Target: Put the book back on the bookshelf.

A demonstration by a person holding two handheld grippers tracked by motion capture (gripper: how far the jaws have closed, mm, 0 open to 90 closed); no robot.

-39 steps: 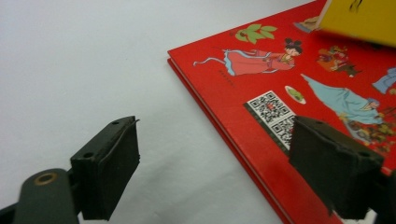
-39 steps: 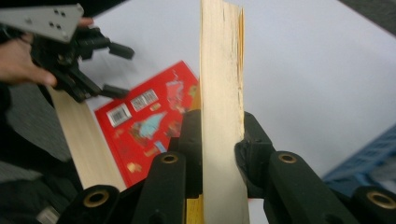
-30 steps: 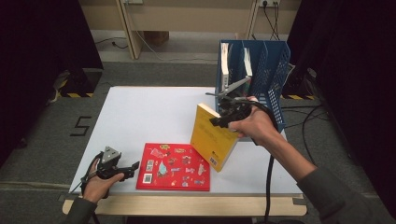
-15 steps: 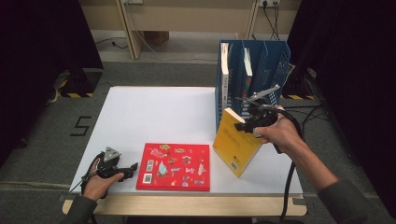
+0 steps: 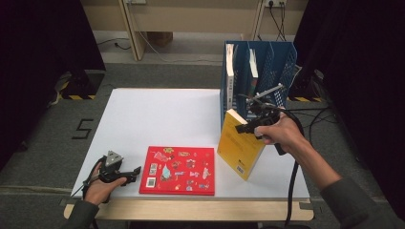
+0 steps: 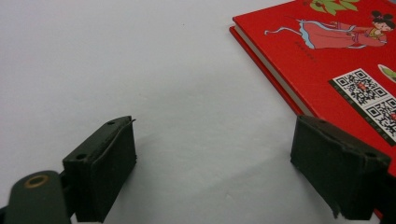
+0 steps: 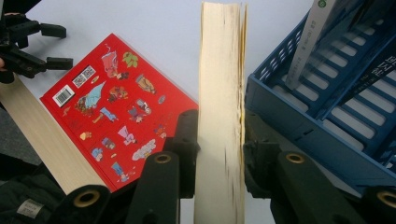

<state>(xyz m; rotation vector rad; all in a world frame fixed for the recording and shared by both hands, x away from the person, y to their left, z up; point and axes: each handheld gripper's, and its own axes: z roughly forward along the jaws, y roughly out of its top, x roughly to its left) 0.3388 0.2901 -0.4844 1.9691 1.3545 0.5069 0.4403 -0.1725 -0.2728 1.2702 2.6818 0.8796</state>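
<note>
Right gripper (image 5: 242, 128): jaws set on either side of the yellow book (image 5: 239, 150), one pad against each cover near the upper edge, as seen in the right gripper view, where the page block (image 7: 219, 116) runs straight up between the two black jaws. The jaws have just been opening a little, with the book between them and the pads at its covers.

The yellow book stands on edge on the white table (image 5: 157, 114), tilted, its lower corner on the tabletop near the front right. Its upper end sits just in front of the blue file rack (image 5: 282, 62), close to the rack's front wall; contact between the two cannot be confirmed.

The blue file rack stands at the table's far right edge and holds two upright books, a white-spined book (image 5: 229, 76) in the left compartment and a second book (image 5: 253, 71) in the next compartment to its right.

A red picture book (image 5: 179, 169) lies flat near the front edge, just left of the yellow book and apart from it. Its cover carries small illustrations and QR codes.

Left gripper (image 5: 133, 174): rests low at the front left corner of the table, jaws apart with nothing between them, held in the person's left hand (image 5: 100, 188). In the left gripper view the red picture book's corner (image 6: 327, 60) lies just beyond the right-hand jaw, not touching it.
</note>
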